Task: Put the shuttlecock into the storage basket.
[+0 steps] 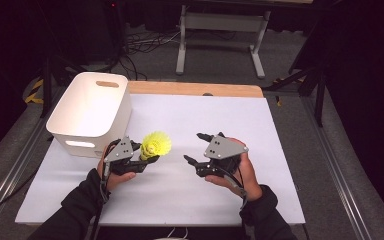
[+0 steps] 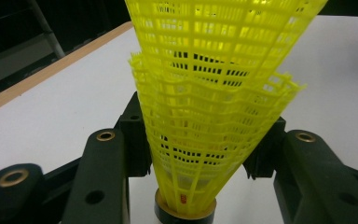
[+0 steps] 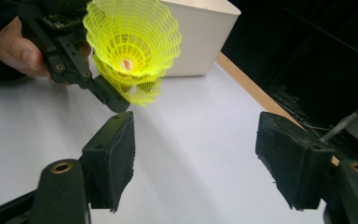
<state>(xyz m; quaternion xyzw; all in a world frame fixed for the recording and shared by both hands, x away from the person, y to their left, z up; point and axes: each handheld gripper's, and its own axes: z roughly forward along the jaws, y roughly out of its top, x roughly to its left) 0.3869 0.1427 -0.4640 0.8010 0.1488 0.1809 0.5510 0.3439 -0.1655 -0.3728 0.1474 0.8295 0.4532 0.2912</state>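
The yellow shuttlecocks (image 2: pixel 205 116) were clamped between the jaws of the left gripper (image 1: pixel 149 154), just above the white table (image 1: pixel 190 200). In the left gripper view, two mesh skirts could be seen nested one inside the other, with a dark-banded cork base at the bottom; the pads pressed the skirt from both sides. From the right gripper view, the open mouth of the skirt was seen, with a red mark inside at its base, and the left hand (image 3: pixel 16 49) was seen wrapped round the gripper body. The white bin (image 1: pixel 92 112) stood just beyond the left gripper, near but apart. The right gripper (image 1: pixel 197 148) was held beside the left, its jaws spread wide with nothing between them, pointed toward the shuttlecocks. Both forearms, in dark sleeves, were raised low over the near table edge.
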